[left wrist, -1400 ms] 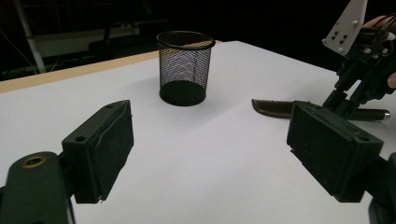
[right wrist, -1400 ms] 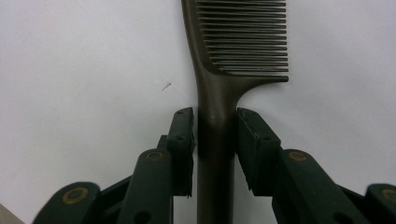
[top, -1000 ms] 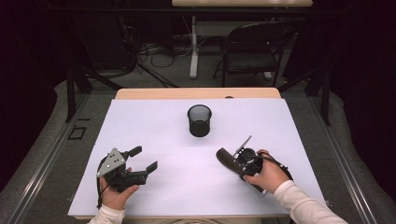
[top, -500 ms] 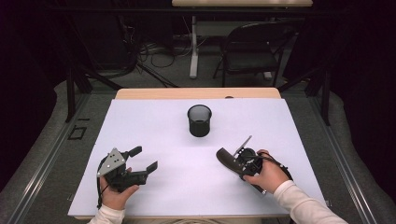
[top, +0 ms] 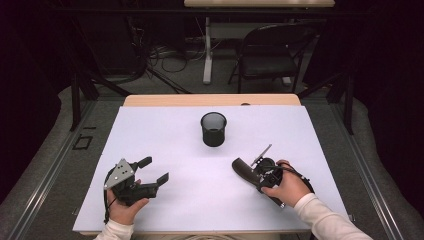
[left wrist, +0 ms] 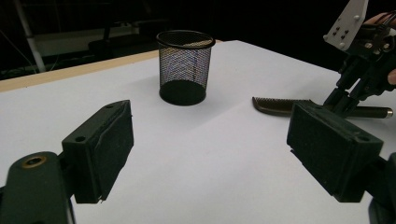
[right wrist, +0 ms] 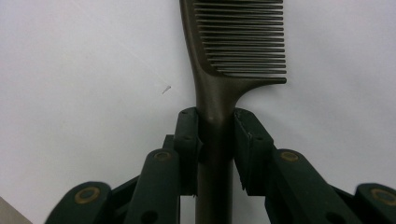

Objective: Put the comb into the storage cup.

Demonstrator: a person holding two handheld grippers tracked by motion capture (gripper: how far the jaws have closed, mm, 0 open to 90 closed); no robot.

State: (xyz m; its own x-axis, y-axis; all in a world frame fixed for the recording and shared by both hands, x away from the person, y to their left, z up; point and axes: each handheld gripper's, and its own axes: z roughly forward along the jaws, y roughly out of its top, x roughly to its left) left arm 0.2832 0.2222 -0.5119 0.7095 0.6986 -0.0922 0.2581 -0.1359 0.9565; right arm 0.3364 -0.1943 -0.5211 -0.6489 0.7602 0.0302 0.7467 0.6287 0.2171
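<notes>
A dark comb (top: 242,169) lies flat on the white table cover, teeth end pointing toward the table's middle. My right gripper (top: 256,176) is shut on its handle; in the right gripper view the pads (right wrist: 189,140) press both sides of the handle (right wrist: 215,107) just below the teeth. A black mesh cup (top: 213,129) stands upright and empty at the table's centre, beyond the comb. My left gripper (top: 154,170) is held just above the cover at the front left, open, with nothing between its jaws. From it I see the cup (left wrist: 183,65), the comb (left wrist: 275,105) and the right gripper (left wrist: 343,100).
The white cover (top: 165,130) spans nearly the whole table, with a strip of wooden edge (top: 210,100) at the back. A dark chair (top: 272,55) and cables on the floor lie beyond the table. A sleeve and hand come in at the front right.
</notes>
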